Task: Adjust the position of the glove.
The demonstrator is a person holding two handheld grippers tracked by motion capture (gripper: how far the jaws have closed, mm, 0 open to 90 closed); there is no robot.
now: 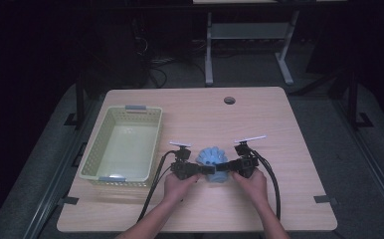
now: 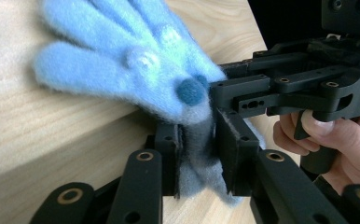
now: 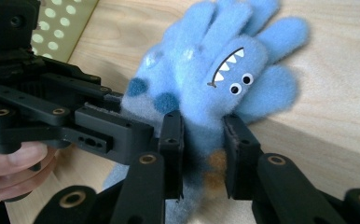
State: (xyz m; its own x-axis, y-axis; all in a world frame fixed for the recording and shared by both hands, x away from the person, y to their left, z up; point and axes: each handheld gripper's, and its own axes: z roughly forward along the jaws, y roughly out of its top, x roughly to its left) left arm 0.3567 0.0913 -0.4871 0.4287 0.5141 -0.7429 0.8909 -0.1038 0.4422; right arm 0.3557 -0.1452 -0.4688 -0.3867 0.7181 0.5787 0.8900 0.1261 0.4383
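While gripped: one glove [image 1: 211, 163], two grippers

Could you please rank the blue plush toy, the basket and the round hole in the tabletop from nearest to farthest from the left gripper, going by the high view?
1. Blue plush toy: clamped in the left gripper.
2. Basket: to its left.
3. Round hole: far edge.

The fuzzy light-blue fleece glove with a printed monster face [image 3: 225, 79] looks soft and matt. Beneath it, the pale wooden table [image 1: 279, 124] shows smooth grain; left of the glove, the pale-green perforated plastic basket [image 1: 91, 149] has a slight sheen.
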